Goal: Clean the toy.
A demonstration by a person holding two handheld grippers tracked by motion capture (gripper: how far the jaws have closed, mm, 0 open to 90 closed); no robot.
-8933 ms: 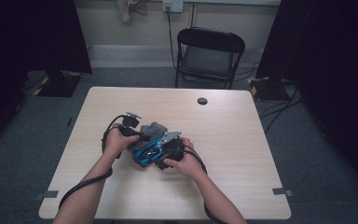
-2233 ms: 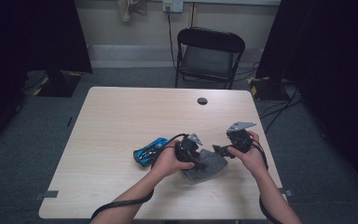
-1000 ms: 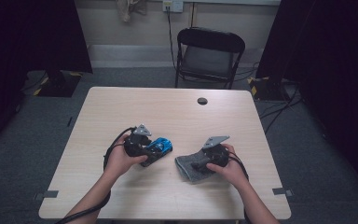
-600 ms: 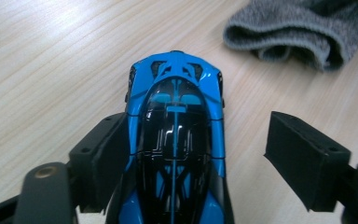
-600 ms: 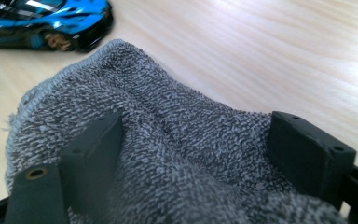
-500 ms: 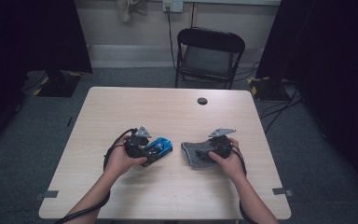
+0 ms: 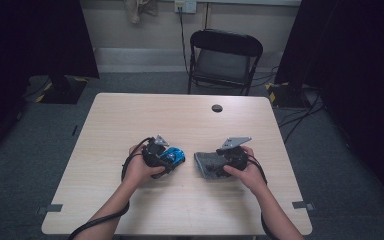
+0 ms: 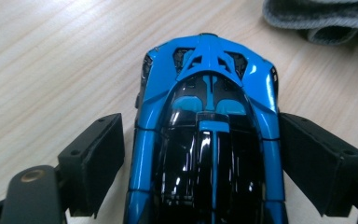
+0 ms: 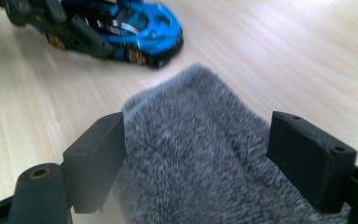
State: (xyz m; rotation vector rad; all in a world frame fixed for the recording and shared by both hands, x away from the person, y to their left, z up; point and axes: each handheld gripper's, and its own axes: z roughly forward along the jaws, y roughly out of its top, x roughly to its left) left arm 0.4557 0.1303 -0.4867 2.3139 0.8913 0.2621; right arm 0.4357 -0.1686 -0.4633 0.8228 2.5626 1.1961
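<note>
Since half a second ago almost nothing has shifted: the blue toy car [image 7: 174, 156] sits in the same spot on the bench [image 7: 130, 120], and the grey cloth [image 7: 207, 164] has stayed just to its right, with only the right hand [image 7: 245, 172] settling a touch.

Seen from above, the car lies near the middle of the bench, a little towards the person's side, with its nose angled towards the cloth. In the left gripper view the car [image 8: 205, 135] lies lengthwise between the two black jaws of the left gripper [image 8: 214, 163]; the jaws stand spread, the right one close against the car's flank and the left one with a narrow gap, so the car is straddled rather than squeezed. A corner of the cloth [image 8: 326, 18] shows just beyond the car's nose, apart from it.

The right gripper [image 9: 214, 158] is likewise spread wide, its jaws either side of the fuzzy grey cloth [image 9: 200, 158], which is bunched up between them. Beyond it lies the car [image 9: 135, 32], with the left gripper over its rear.

A small dark round thing [image 7: 217, 108] lies well apart near the far edge of the bench, and a black folding chair [image 7: 225, 60] stands behind it.
</note>
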